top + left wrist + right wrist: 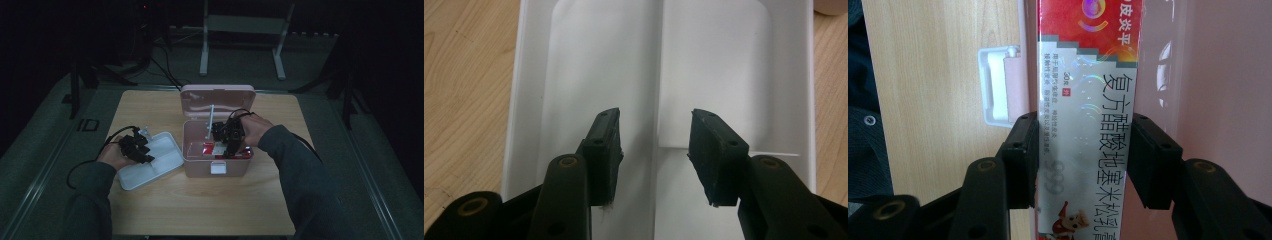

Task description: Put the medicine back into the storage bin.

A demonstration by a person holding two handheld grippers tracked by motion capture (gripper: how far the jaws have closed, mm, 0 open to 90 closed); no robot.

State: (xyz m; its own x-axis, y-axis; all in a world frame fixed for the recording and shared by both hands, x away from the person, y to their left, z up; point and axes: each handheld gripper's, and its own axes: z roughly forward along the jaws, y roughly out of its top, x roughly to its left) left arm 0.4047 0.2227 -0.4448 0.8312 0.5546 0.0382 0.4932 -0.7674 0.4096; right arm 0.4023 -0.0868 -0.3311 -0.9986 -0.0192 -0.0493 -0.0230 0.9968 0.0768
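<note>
- At the left of the high view, our left gripper (pixel 141 148) hangs over the white divided tray (pixel 531 60), jaws apart and empty.
- At centre right, our right gripper (pixel 230 146) reaches into the pink storage box (pixel 196 167); its pads clamp the long sides of the red-and-silver ointment carton (pixel 1083 115).
- We judge the carton light, glossy and crushable: hold mid-length, gently.

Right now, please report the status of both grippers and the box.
Left gripper open above white tray. Right gripper shut on medicine carton inside pink box. Nothing blocking.
</note>
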